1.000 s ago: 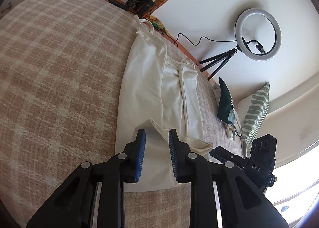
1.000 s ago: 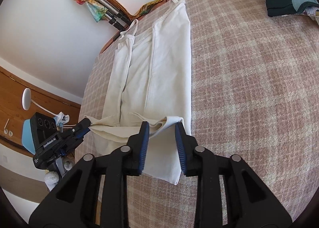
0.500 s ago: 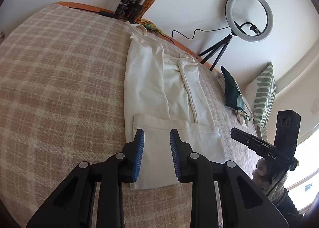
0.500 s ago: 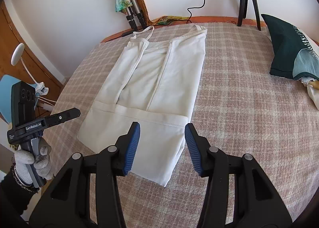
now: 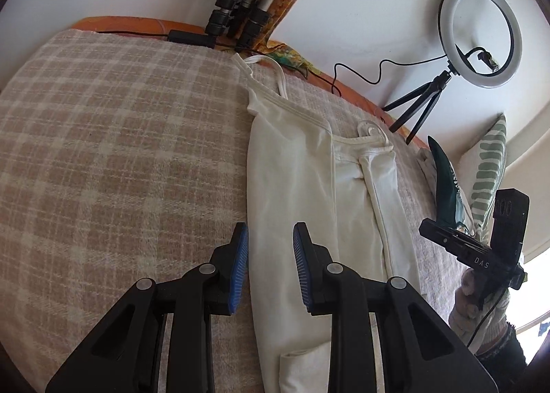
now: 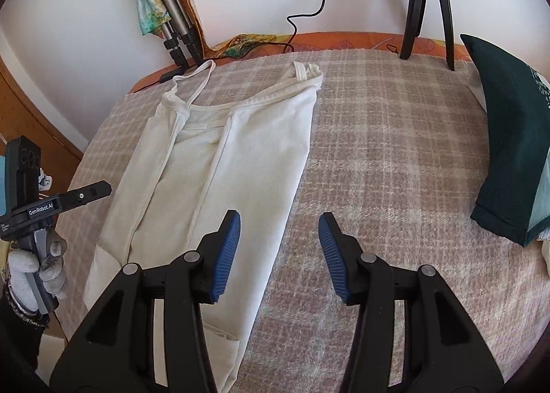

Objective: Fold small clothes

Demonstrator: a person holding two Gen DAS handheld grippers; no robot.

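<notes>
The cream top [image 6: 220, 166] lies flat on the plaid blanket [image 6: 395, 159]. Left gripper [image 5: 270, 269] and right gripper [image 6: 279, 253] hover above the top, jaws apart, holding nothing.

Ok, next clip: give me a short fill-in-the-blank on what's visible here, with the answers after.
1. The white top lies flat on a ____ blanket.
2. The right gripper holds ____ between its fingers.
3. The ring light stands on a small black ____.
4. Beside the dark green cushion, the left wrist view shows a green-and-white ____ pillow.

Missing words: checked; nothing; tripod; striped
</notes>
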